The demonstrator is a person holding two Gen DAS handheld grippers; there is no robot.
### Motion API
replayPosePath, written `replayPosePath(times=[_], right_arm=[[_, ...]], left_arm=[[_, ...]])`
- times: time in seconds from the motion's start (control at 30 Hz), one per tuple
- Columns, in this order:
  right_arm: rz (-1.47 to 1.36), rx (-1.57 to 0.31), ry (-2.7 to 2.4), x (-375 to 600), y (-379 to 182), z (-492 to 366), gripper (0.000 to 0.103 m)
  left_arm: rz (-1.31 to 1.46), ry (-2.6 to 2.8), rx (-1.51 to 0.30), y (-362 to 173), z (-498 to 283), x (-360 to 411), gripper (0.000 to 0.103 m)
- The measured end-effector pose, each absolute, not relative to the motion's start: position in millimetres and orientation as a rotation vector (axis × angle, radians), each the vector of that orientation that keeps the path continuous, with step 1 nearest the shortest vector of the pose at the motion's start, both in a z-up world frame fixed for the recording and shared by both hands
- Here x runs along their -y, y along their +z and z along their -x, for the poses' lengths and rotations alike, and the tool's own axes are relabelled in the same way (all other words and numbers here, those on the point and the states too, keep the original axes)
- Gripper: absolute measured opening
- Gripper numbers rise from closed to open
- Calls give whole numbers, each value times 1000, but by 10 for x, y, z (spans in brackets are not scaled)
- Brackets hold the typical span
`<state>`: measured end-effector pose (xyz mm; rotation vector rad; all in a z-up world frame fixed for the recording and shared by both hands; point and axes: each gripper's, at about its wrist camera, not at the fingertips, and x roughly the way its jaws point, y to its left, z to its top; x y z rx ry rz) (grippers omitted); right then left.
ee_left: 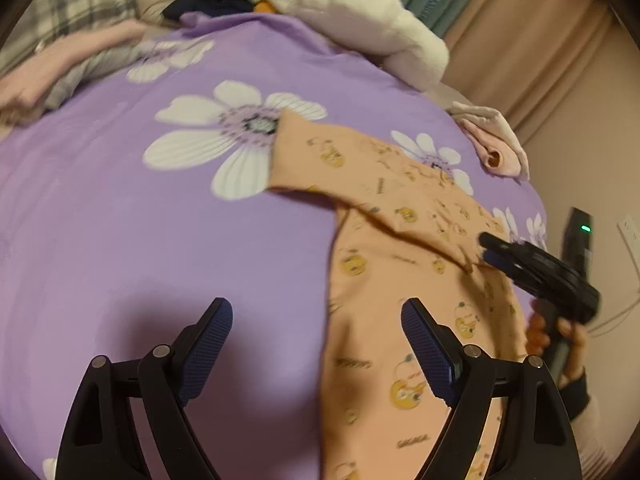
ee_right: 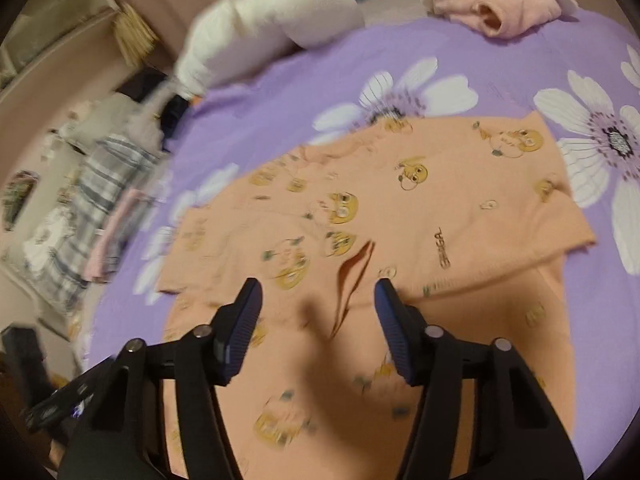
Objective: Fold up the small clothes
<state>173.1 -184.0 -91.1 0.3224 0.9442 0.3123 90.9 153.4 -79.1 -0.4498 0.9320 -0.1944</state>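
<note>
Peach top [ee_right: 400,220] lies ahead of my right claw [ee_right: 318,286], whose half-spread jaws pinch nothing; blur hides its prints. My left claw [ee_left: 316,312] gapes over the purple sheet [ee_left: 160,260], top at its right.

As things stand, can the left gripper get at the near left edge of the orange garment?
Probably yes. The left gripper hangs open over the purple sheet, the orange garment's edge lies beside its right finger, and nothing lies between.

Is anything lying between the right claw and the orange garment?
Nothing visible. The right claw hangs open directly over the orange garment, with only a raised fold of that same cloth below it.
</note>
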Motion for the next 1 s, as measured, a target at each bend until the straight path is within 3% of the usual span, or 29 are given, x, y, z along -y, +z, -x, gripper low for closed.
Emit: replayPosePath(times=[0.07,0.13,0.2,0.6,1.0], right_arm=[[-309,-997,281,1781,-1034,-1893,44],[-306,-1036,271,1728,-1123,-1986,29],[-278,-1035,262,1673,-1130,-1994,7],[-271,-770,261,2065,-112,-1960,6],[-262,-894,88,2427,-546,-2160,10]], left_arm=[[492,-194,-946,-874,-892,-1627,86],[517,-190,-953,-931,-884,-1701,86],[543,-195,-953,-959,-876,-1758,86],[582,-256,-942,-964,-940,-1711,86],[553,-275,-980,-1012,-977,-1597,86]])
